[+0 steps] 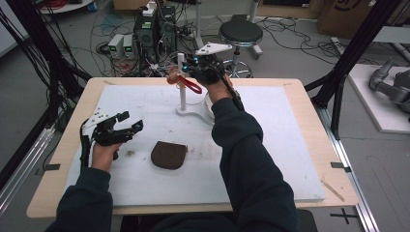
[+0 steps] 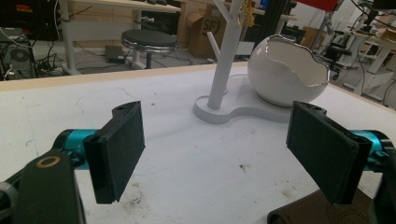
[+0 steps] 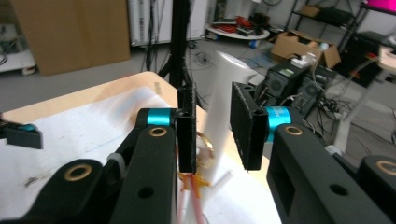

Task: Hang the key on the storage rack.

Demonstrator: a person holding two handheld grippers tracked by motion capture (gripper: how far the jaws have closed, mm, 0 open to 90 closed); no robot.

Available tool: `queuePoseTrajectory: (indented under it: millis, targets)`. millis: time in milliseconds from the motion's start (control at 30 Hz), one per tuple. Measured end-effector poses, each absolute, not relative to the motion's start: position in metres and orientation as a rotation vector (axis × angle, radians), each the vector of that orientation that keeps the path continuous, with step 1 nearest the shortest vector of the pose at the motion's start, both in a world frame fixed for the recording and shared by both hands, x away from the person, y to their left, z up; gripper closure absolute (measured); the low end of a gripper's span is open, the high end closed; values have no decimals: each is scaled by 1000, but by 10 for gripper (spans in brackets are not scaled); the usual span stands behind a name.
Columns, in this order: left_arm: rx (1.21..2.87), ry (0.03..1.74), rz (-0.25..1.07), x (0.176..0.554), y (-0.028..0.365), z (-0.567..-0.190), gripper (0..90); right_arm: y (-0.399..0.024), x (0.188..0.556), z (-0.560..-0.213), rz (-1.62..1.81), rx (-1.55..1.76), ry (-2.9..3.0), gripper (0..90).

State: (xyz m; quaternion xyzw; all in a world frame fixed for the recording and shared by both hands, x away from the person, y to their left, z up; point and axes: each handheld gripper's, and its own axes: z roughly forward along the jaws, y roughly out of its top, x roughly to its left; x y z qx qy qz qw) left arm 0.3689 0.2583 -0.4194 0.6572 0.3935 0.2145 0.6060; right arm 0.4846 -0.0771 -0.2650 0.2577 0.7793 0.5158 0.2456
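Observation:
A white branched stand [image 1: 182, 94] rises at the table's back middle, and a white egg-shaped bowl [image 2: 287, 70] sits on its base. My right gripper [image 1: 189, 70] is up at the post, its jaws close together, shut on a red strap [image 1: 192, 86] with a gold ring [image 3: 205, 151]. In the right gripper view the blurred post [image 3: 219, 102] stands just behind the jaws of the right gripper [image 3: 212, 100]. My left gripper [image 1: 131, 121] rests low at the left, open and holding nothing. A brown pouch [image 1: 168, 155] lies flat near the middle.
A white mat [image 1: 270, 145] covers the wooden table [image 1: 314, 111]. Behind the table stand a black stool [image 1: 241, 33], computer cases [image 1: 154, 29] and loose cables. Black frame posts [image 1: 348, 53] flank the table. Small dark crumbs [image 2: 243, 166] dot the mat.

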Motion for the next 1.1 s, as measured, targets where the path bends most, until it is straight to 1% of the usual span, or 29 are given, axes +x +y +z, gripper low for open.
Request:
queuePoseTrajectory:
  millis: [167,233,300,400,467,533,567,633,667,700,933,1100]
  targets:
    - [1511,913,494,368,259,-419,192,-82,478,-259,1434,700,2115,702]
    - [1513,910,494,368,259,-419,192,-91,476,-258,1441,708,2093,665]
    - [1507,911,493,368,259,-418,192,-103,472,-257,1439,730,2085,568]
    - [1511,905,497,367,259,-418,192,-125,465,-260,1443,757,2043,481]
    - [1509,902,499,367,258,-417,193,-142,460,-263,1435,789,2033,434]
    - [1512,902,495,366,258,-416,196,-160,454,-268,1445,809,2013,406]
    - [1514,907,494,366,257,-416,197,-170,451,-272,1428,822,2016,371]
    - [1517,907,490,366,255,-415,197,-189,444,-281,1412,853,2015,346]
    - [1522,903,486,366,254,-414,197,-199,441,-286,1387,877,2033,308]
    - [1523,899,488,366,253,-414,197,-207,437,-291,1356,909,2027,287]
    - [1538,865,464,364,244,-411,197,-258,405,-325,1259,985,2026,220]
    - [1545,853,449,363,241,-411,197,-280,386,-344,1280,1023,2003,217]
